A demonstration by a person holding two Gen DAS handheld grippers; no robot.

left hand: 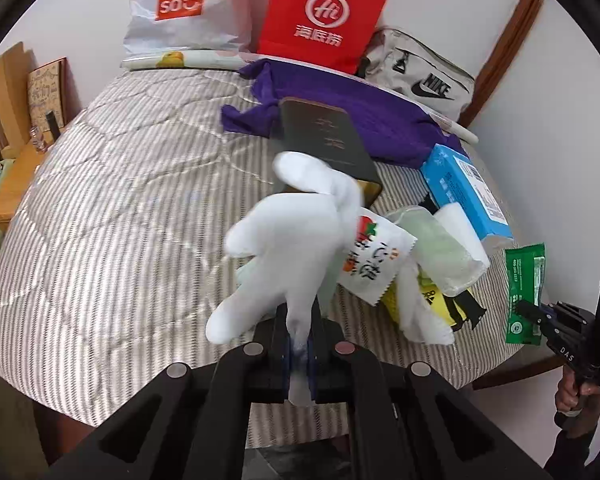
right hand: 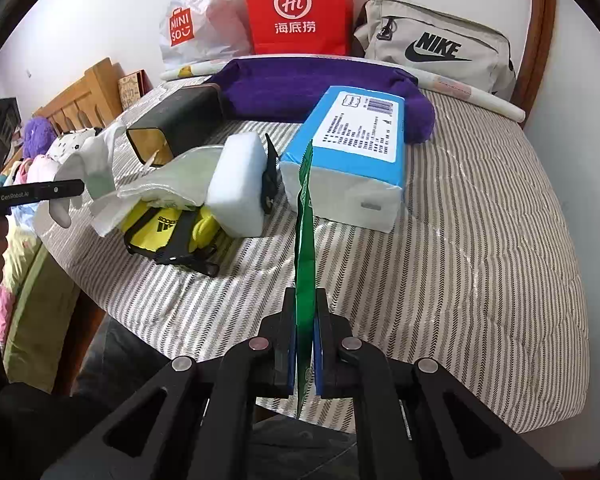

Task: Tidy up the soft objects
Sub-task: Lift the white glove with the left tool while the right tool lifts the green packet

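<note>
1. White fabric, a glove, is pinched between the pressed-together fingers of the left gripper and is held above the striped tablecloth, in front of the dark box.
2. A green packet is clamped edge-on between the closed fingers of the right gripper; it is held upright just in front of the blue tissue pack.
3. The blue tissue pack is laid on the striped tablecloth, with the purple cloth touching its far end.
4. A white foam block is seen just left of the blue tissue pack, and a black strap is wedged between the two.
5. A pale green plastic-wrapped bundle is rested left of the foam block, over a yellow Adidas item.
6. A white snack sachet is seen in the left wrist view, lying left of the tissue pack and partly hidden by the glove.
7. Beyond the purple cloth, a red paper bag, a Miniso bag and a beige Nike pouch are lined against the wall.
</note>
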